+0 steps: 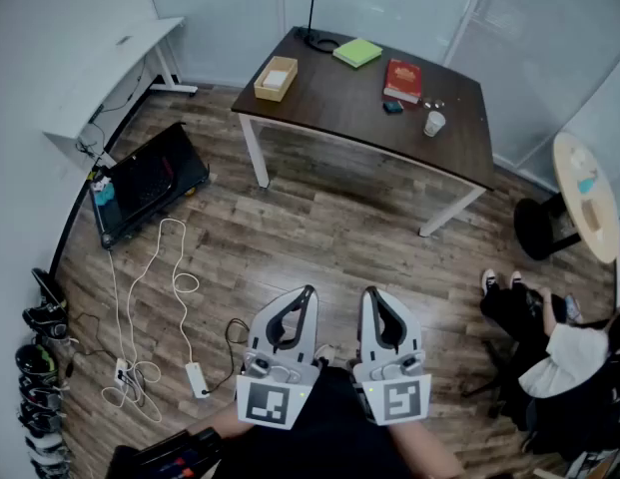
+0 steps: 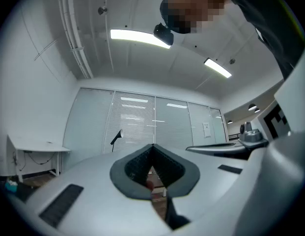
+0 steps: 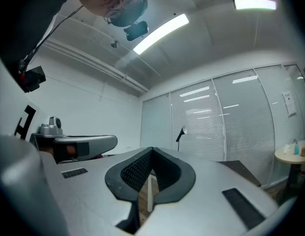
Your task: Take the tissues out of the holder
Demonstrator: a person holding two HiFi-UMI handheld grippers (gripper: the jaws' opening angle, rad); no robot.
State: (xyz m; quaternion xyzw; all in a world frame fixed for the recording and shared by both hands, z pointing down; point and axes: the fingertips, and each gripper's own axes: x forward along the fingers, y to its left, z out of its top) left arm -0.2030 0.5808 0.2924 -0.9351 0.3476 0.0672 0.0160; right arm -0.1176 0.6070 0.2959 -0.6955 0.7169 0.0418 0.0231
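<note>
A small wooden holder (image 1: 277, 78) with white tissues in it stands at the left end of the dark table (image 1: 339, 98), far across the room. Both grippers are held low and close to the body, well short of the table. The left gripper (image 1: 308, 293) is shut, its tips meeting with nothing between them. Beside it, the right gripper (image 1: 371, 295) is also shut and empty. In the left gripper view the left gripper (image 2: 152, 147) points at the blinds on the far wall. The right gripper view shows the right gripper (image 3: 152, 150) with tips pressed together.
On the table lie a green pad (image 1: 357, 52), a red book (image 1: 402, 80), a white cup (image 1: 434, 123) and a lamp base (image 1: 320, 40). Cables and a power strip (image 1: 197, 379) trail over the wooden floor at left. A seated person (image 1: 574, 352) and a round table (image 1: 587, 196) are at right.
</note>
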